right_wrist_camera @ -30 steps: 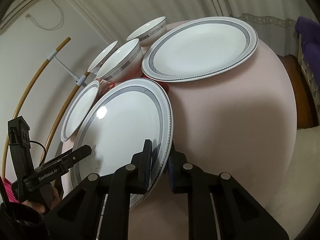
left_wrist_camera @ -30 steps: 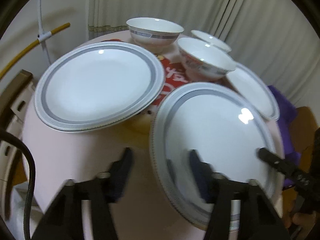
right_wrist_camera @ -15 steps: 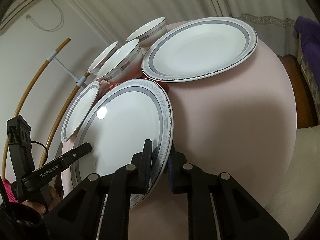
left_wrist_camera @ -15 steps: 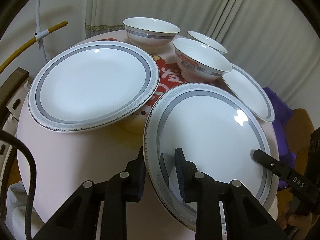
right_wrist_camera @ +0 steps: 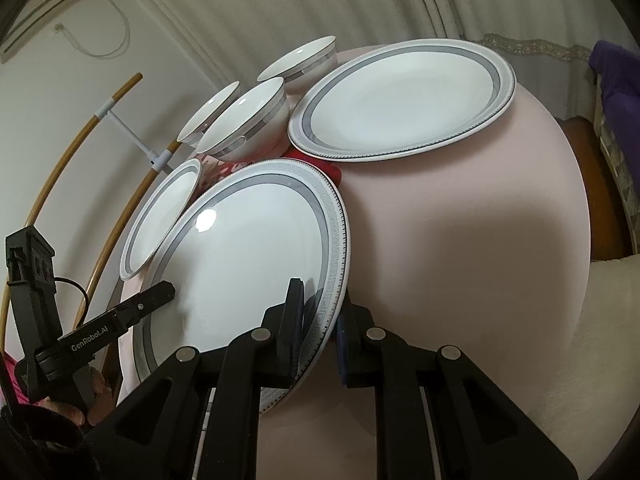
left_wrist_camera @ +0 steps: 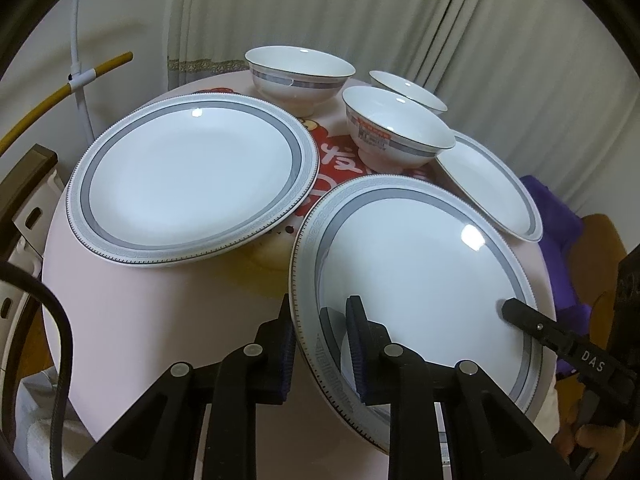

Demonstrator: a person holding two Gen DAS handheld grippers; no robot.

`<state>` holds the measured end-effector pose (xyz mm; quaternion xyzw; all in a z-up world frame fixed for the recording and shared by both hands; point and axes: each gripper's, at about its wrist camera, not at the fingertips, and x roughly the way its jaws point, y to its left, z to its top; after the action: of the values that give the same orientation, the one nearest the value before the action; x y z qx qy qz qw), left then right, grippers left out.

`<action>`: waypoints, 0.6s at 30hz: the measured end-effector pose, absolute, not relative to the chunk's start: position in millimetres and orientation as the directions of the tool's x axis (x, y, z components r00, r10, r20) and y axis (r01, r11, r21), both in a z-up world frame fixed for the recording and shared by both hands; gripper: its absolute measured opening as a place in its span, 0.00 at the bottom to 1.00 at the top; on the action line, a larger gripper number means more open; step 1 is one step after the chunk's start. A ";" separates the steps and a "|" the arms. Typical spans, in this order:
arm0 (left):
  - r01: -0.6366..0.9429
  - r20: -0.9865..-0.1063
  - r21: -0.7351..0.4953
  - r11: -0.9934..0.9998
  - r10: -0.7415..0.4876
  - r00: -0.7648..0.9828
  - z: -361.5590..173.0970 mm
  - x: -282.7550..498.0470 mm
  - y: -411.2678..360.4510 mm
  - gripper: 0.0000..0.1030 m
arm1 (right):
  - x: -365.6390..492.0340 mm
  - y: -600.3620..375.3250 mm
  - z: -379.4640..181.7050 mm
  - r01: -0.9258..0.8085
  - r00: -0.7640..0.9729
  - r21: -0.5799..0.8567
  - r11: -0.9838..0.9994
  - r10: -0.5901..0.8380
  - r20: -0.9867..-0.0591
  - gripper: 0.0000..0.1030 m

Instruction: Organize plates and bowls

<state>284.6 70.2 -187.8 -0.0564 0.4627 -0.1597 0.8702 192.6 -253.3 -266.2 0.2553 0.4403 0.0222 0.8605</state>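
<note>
The near plate [left_wrist_camera: 420, 276] fills the lower right of the left wrist view and the lower left of the right wrist view, lying on the pink surface [left_wrist_camera: 160, 312] with its near edge overhanging toward the cameras. It is glazed china: stiff, fairly heavy for its thinness, slick, and likely to chip or break if it slips or knocks a neighbour. The patterned rim is the only sensible place to take it, from opposite sides, with one finger above and one below so it cannot tip.

That is how it is taken. The left hand-held gripper [left_wrist_camera: 320, 344] has its fingers clamped on the rim at the plate's left edge, one over the glaze and one beneath. The right hand-held gripper [right_wrist_camera: 320, 320] is likewise pinched on the opposite rim, at the bottom centre of its own view.

Compared with a second ago, the left jaws have just been closing: then they stood wide on either side of the rim, now they sit on it. The right grip looks unchanged, and the plate has not visibly shifted.

A second large plate [left_wrist_camera: 192, 180] rests at centre left of the left view, a smaller plate [left_wrist_camera: 492, 184] at right, and three bowls [left_wrist_camera: 396, 128] stand at the top.
</note>
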 end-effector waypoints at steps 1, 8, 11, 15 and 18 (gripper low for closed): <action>0.226 -0.784 -0.248 0.942 -0.333 0.524 -186.6 283.4 70.6 0.18 | 192.3 -253.0 -265.8 0.187 0.612 0.459 0.869 0.263 -0.746 0.14; 0.251 -0.761 -0.233 0.940 -0.337 0.554 -178.2 275.5 73.2 0.17 | 190.0 -252.1 -263.3 0.180 0.615 0.461 0.869 0.267 -0.742 0.15; 0.258 -0.757 -0.225 0.940 -0.335 0.560 -176.0 272.5 74.3 0.17 | 188.5 -251.5 -261.0 0.177 0.618 0.461 0.870 0.267 -0.740 0.15; 0.264 -0.747 -0.226 0.938 -0.341 0.571 -170.5 269.1 77.2 0.17 | 186.2 -248.7 -254.1 0.165 0.627 0.455 0.875 0.263 -0.734 0.15; 0.264 -0.736 -0.217 0.940 -0.336 0.587 -163.3 264.3 80.2 0.17 | 185.6 -246.3 -248.6 0.154 0.635 0.452 0.879 0.262 -0.727 0.15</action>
<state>264.3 80.2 -163.3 -0.0422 0.4218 -0.1686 0.8899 185.6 -246.3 -248.6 0.2445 0.4260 0.0310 0.8705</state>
